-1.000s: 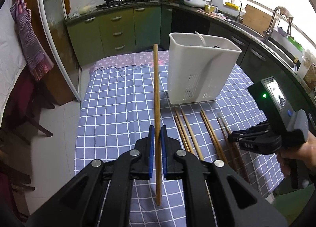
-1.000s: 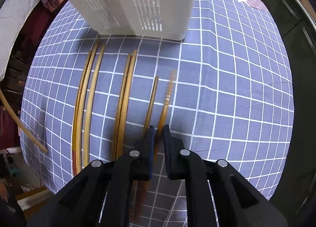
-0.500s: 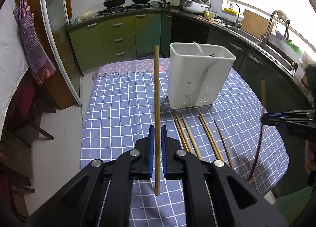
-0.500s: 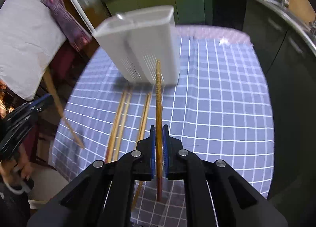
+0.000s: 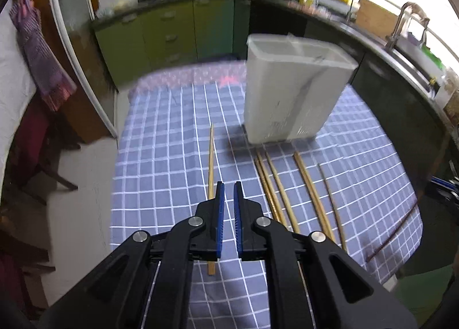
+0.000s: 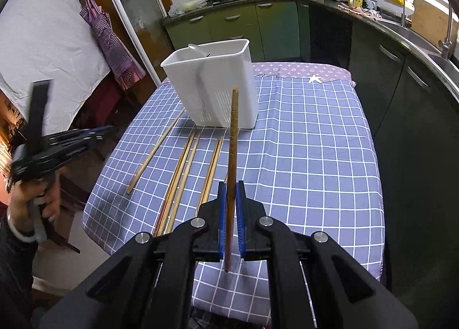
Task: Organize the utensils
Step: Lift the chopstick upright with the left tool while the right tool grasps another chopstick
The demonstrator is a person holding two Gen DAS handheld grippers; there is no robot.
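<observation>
The right hand-held gripper (image 6: 229, 214) is clamping a dark chopstick (image 6: 233, 134) over the counter's (image 6: 315, 157) near edge. It is aiming at the white utensil holder (image 6: 218, 79) toward the far edge. The left hand-held gripper (image 5: 227, 214) is hovering closed and empty by a loose chopstick (image 5: 211, 162). Next, probably, the dark chopstick is going over the rim and in.

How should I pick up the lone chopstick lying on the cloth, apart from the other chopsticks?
Grip the lone chopstick near its middle, coming from above with jaws across it: it lies flat on the checked cloth, with bare cloth on both sides.
</observation>
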